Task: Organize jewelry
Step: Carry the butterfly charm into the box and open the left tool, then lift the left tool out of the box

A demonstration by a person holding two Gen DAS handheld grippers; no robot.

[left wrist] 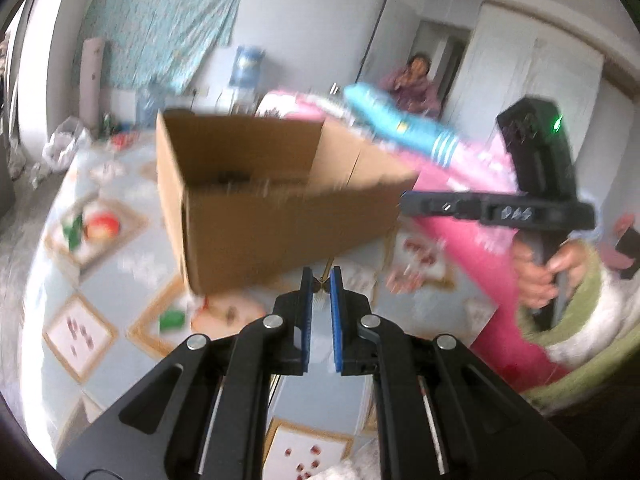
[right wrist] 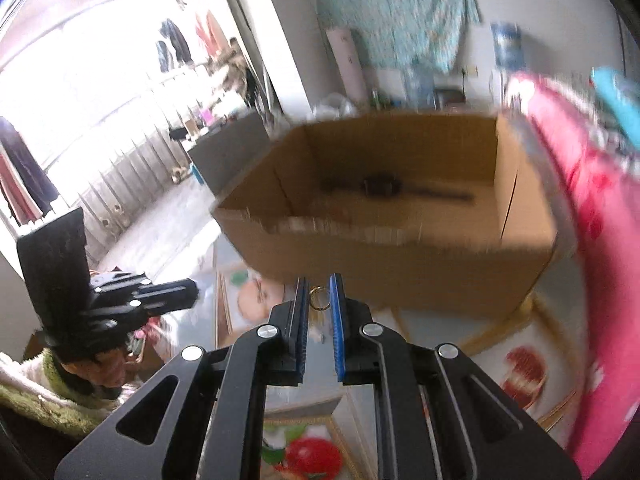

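Note:
An open cardboard box stands on the table ahead of both grippers; it also shows in the right wrist view. A dark, blurred item lies on its floor. My left gripper is shut on a small gold piece of jewelry, held just in front of the box's near wall. My right gripper is shut on a gold ring, also just short of the box. The right gripper shows in the left view, the left gripper in the right view.
The table has a patterned fruit-print cloth. A pink quilt with a blue bundle lies right of the box. A person sits by the far wall. A water dispenser stands behind.

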